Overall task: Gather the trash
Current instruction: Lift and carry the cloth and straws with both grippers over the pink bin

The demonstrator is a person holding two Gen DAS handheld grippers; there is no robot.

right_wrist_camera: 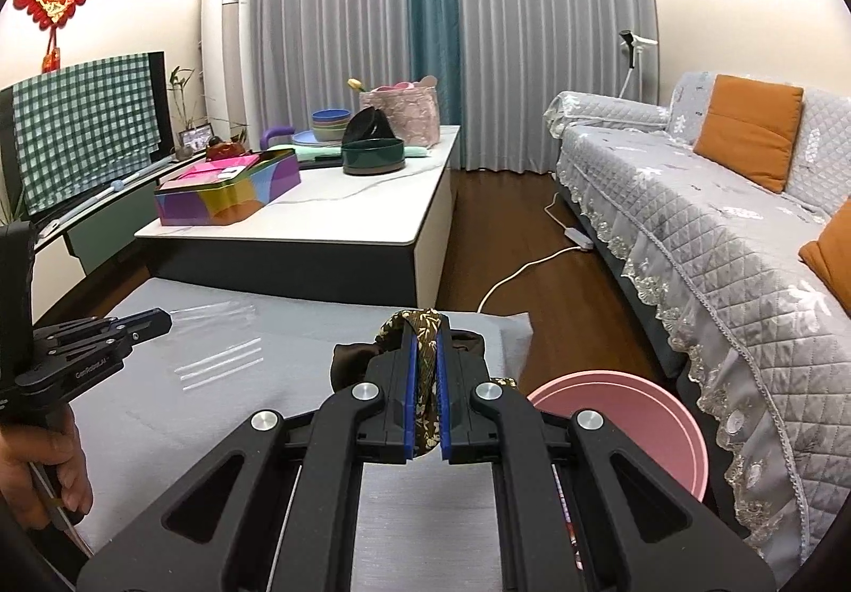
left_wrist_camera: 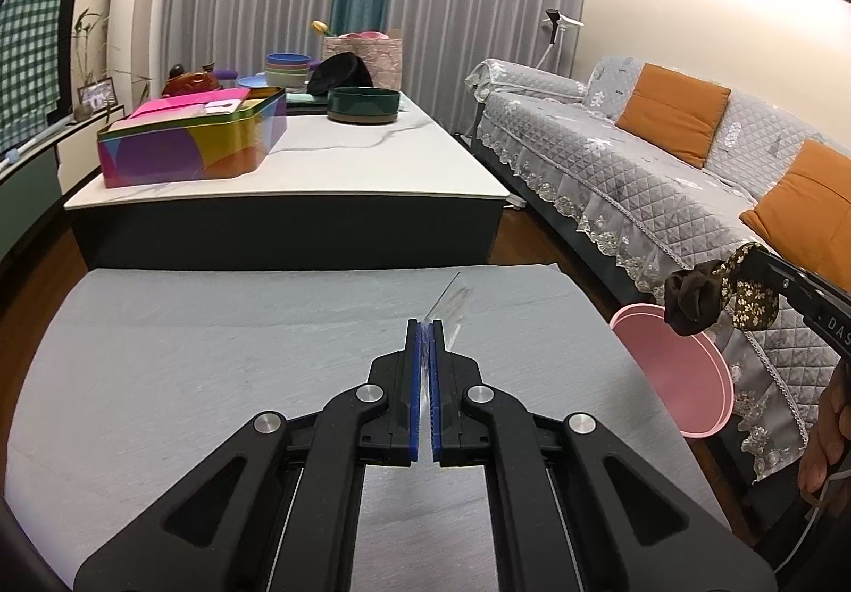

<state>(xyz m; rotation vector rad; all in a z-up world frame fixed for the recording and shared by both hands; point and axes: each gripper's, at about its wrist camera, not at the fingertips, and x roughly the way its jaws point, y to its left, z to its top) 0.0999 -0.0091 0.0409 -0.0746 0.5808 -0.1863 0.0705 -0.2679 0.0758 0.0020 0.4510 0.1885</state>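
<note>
Grey-clothed table (left_wrist_camera: 213, 352) by a quilted sofa (left_wrist_camera: 665, 156), pink bin (left_wrist_camera: 675, 374) at its corner.
Left gripper (left_wrist_camera: 424, 326) clenched a clear plastic wrapper (left_wrist_camera: 447, 299) over the cloth; right gripper (right_wrist_camera: 425, 331) pinched a brown patterned scrap (right_wrist_camera: 420, 320), the bin at four o'clock.

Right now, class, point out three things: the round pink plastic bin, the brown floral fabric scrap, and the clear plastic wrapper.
Round pink plastic bin (right_wrist_camera: 686, 424): right wrist view, inner wall.
Brown floral fabric scrap (left_wrist_camera: 691, 302): left wrist view, dark bunched end.
Clear plastic wrapper (left_wrist_camera: 449, 299): left wrist view, free end beyond the jaws.
</note>
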